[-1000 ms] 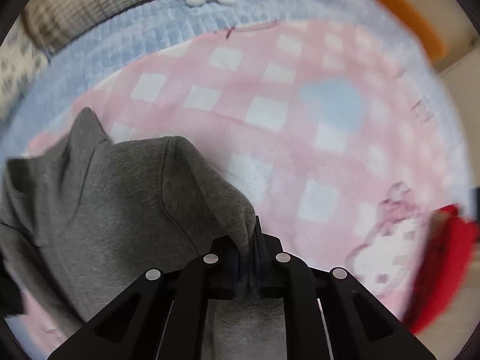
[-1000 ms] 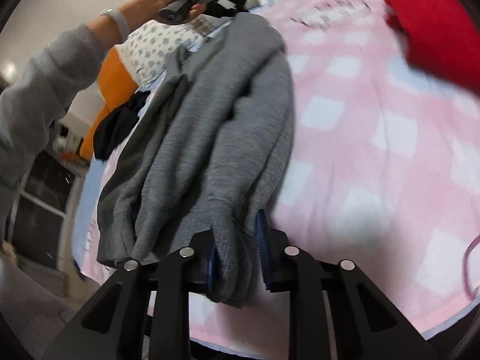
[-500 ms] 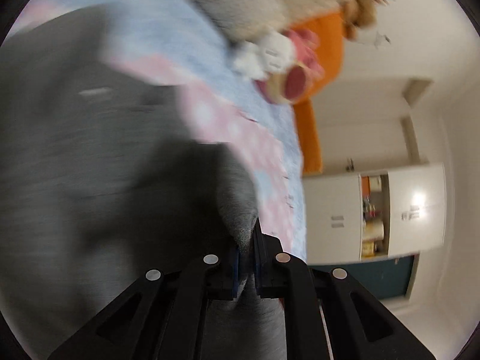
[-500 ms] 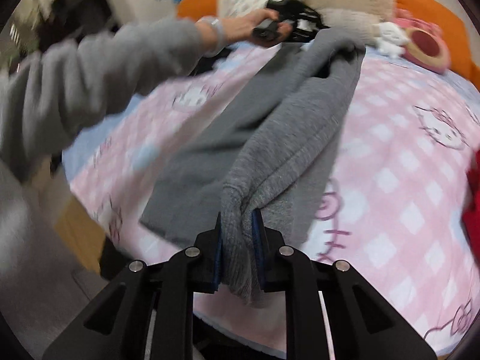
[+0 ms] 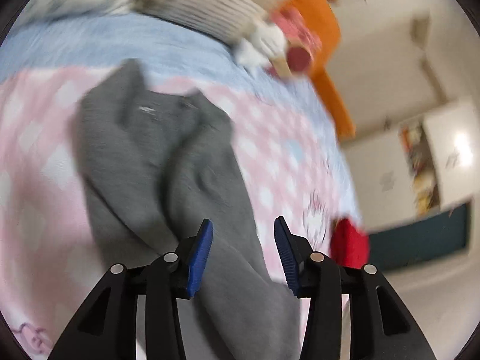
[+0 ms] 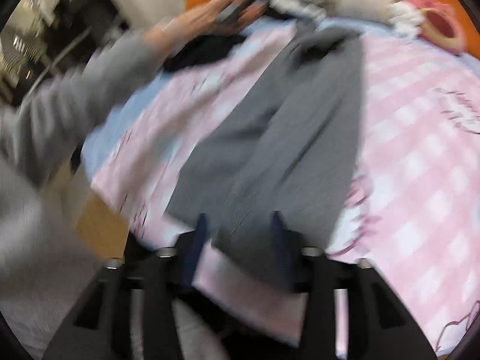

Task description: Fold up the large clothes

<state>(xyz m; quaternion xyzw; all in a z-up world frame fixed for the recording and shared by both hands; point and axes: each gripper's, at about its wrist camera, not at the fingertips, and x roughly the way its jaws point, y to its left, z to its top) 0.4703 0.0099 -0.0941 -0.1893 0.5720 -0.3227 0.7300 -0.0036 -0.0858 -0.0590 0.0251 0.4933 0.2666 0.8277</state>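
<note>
A grey sweatshirt [image 5: 156,165] lies stretched lengthwise on the pink checked blanket [image 5: 39,156]. My left gripper [image 5: 243,252] hovers over one end of it. Its jaws are opening, and the blue pads [image 5: 201,252] stand apart and press on nothing, with grey cloth lying below the gap. In the right wrist view the sweatshirt [image 6: 285,135] runs away from my right gripper [image 6: 238,240]. Those jaws are opening too, over the near hem and clear of it. A person's hand [image 6: 210,15] in a grey sleeve [image 6: 75,99] is at the far end.
A red garment [image 5: 349,243] lies at the blanket's right edge. Pillows [image 5: 195,9] and plush toys [image 5: 264,42] line the orange headboard [image 5: 324,30]. A black garment [image 6: 204,51] lies by the far left edge. A cardboard box [image 6: 102,228] stands beside the bed.
Both grippers were shut on the grey sweatshirt and have let it go. It has dropped flat onto the blanket, drawn out long, and the left hand has swung to the far end.
</note>
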